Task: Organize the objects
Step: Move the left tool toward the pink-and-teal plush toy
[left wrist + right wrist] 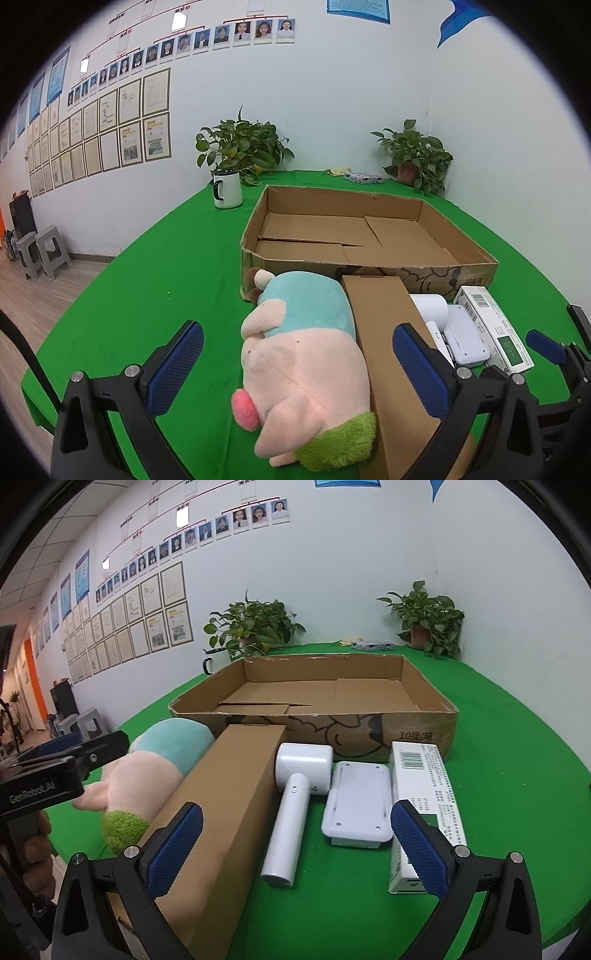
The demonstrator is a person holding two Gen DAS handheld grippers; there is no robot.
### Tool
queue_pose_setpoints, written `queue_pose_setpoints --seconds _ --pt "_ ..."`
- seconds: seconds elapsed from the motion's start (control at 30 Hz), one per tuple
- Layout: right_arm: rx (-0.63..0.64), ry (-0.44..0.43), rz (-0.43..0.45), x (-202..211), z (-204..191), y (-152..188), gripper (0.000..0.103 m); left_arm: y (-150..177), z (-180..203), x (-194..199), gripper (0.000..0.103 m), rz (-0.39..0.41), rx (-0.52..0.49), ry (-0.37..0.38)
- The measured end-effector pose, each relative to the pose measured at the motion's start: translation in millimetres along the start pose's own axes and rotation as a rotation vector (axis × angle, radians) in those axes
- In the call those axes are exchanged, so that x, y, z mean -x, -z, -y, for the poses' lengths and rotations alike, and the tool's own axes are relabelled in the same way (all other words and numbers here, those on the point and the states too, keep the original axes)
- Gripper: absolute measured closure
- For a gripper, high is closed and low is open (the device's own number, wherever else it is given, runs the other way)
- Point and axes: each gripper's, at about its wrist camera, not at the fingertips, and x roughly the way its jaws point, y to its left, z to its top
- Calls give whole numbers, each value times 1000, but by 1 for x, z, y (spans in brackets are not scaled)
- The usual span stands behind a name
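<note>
An empty cardboard tray stands on the green table. In front of it lie a plush pig, a long brown carton, a white hair dryer, a white flat device and a white-green box. My left gripper is open, its fingers either side of the pig and carton. My right gripper is open above the hair dryer's handle end. The right gripper also shows at the right edge of the left wrist view.
A white mug and two potted plants stand at the back of the table, with small packets between them. Grey stools stand on the floor at left. The table edge curves close on both sides.
</note>
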Motion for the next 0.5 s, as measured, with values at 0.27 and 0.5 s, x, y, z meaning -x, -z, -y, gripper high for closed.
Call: queue_pose_setpoints --seconds 0.27,0.5 --pt "-9 -77 7 1 -1 2 0 0 -2 -6 1 -27 8 49" --pt "-12 -35 -27 -7 2 2 0 0 -1 -10 1 -37 2 54"
